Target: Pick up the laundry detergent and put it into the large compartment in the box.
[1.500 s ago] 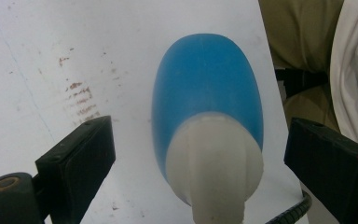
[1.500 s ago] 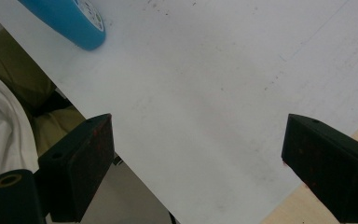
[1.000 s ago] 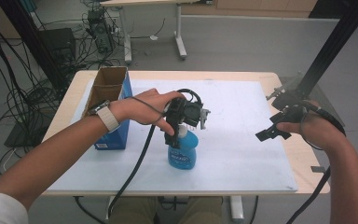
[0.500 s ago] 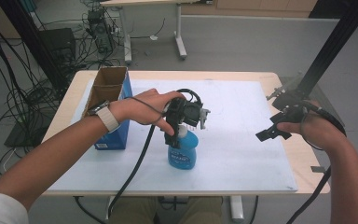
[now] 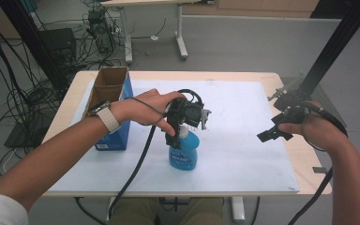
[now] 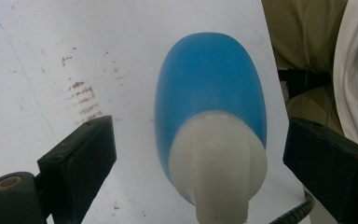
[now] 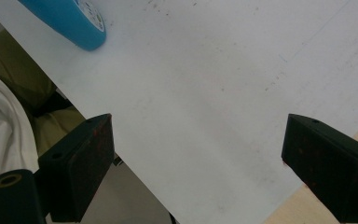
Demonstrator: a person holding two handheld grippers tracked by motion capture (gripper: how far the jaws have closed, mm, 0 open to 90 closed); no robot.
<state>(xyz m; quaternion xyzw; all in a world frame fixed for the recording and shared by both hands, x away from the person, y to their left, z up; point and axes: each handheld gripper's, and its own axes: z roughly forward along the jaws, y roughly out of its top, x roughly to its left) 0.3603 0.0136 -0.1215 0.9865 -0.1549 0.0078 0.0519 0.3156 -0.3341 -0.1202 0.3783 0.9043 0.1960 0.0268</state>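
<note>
Bottle (image 6: 209,116) stands upright, white neck up, between left gripper (image 6: 200,163) fingers.

Table (image 5: 304,159) under white mat (image 5: 243,140), bottle (image 5: 184,152), box (image 5: 110,110)

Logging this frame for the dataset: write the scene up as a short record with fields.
held thing: none
left gripper: open, fingers either side of the white cap of the blue plastic bottle, not touching
right gripper: open, above the white mat's right part
bottle: upright on the mat
other: open blue cardboard box at the table's left
</note>
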